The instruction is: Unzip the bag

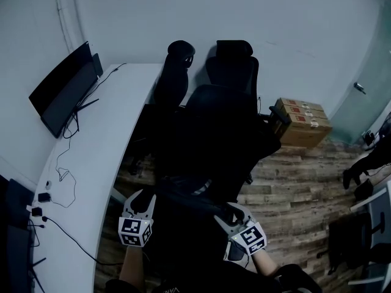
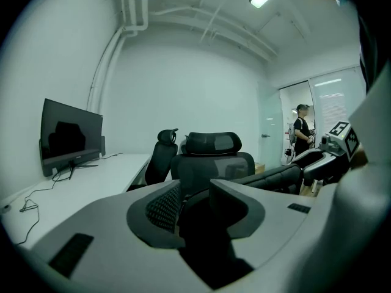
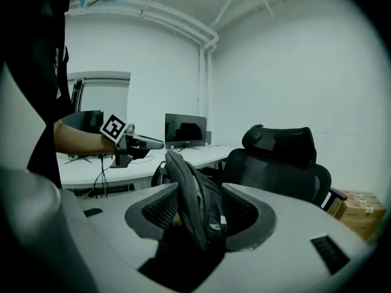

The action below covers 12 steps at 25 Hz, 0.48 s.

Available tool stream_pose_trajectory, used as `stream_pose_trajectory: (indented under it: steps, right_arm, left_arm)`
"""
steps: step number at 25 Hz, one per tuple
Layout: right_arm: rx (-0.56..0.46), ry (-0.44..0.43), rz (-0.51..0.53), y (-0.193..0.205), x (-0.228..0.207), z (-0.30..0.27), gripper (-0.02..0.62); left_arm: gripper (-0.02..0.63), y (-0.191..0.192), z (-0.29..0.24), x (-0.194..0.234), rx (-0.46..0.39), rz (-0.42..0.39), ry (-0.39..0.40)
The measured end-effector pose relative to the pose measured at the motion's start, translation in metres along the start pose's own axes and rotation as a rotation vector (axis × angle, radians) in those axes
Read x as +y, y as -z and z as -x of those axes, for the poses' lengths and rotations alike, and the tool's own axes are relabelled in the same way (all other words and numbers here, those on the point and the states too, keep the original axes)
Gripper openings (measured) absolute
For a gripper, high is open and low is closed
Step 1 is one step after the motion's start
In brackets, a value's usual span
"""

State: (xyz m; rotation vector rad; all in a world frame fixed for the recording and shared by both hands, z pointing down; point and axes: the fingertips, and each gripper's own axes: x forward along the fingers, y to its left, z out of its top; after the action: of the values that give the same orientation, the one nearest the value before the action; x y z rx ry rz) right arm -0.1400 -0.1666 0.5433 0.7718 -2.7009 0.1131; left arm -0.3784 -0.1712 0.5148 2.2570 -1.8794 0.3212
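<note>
Two grippers flank the bag (image 1: 186, 206), which sits dark and low directly below me. Its long axis runs across from the left gripper (image 1: 142, 196) to the right gripper (image 1: 228, 212); what it rests on I cannot make out. In the right gripper view a padded ridge of the bag stands edge-on between the jaws and points away toward the left gripper. Those jaws are wide, with a gap showing at the pad on that view's left. The left jaws stand only narrowly apart (the slot between them is dark, so I cannot tell whether fabric lies in it). Immediately beyond the bag two black office chairs (image 1: 229, 72) block the way forward. A curved white desk (image 1: 104, 145) carries a monitor (image 1: 64, 93) and loose cables (image 1: 61, 182) to my left. Cardboard boxes (image 1: 302, 122) sit on the wooden floor (image 1: 293, 188) to my right.
</note>
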Motion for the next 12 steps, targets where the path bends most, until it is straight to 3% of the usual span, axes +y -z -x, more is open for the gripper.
stream_pose_trajectory:
  steps: [12]
  right_arm:
    - [-0.173,-0.104,-0.019,-0.042,0.006,0.033,0.199]
  left_arm:
    - [0.138,-0.017,0.041,-0.053,-0.088,0.020,-0.061]
